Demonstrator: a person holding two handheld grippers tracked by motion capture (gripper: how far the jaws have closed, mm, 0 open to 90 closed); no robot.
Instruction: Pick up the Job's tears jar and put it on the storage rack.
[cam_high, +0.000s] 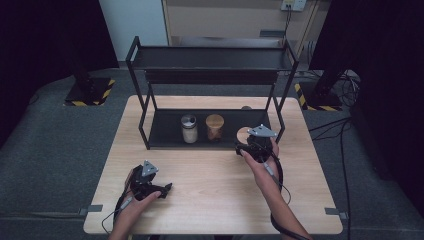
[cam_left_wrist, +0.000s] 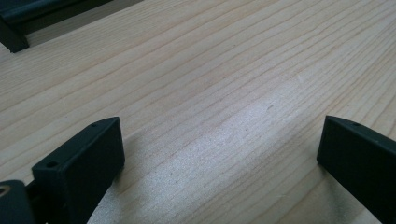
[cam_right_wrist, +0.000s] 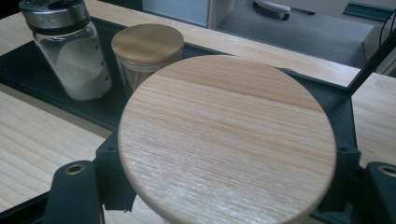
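My right gripper (cam_high: 246, 142) is shut on a jar with a round wooden lid (cam_right_wrist: 227, 135), its jaws pressing on both sides just under the lid. It holds the jar (cam_high: 243, 134) at the right front edge of the black rack's lower shelf (cam_high: 165, 137). On that shelf stand a glass shaker with a metal cap and white powder (cam_high: 189, 129) (cam_right_wrist: 70, 51) and a second wooden-lidded jar (cam_high: 215, 127) (cam_right_wrist: 147, 46). My left gripper (cam_high: 159, 190) (cam_left_wrist: 219, 154) rests low over the bare wooden table at the front left, open, with nothing between its jaws.
The black metal rack (cam_high: 210, 57) has a top shelf above the lower one and posts at its corners; its right front post (cam_high: 281, 120) stands close to my right gripper. The wooden table (cam_high: 210, 180) ends near my forearms. Cables trail from both grippers.
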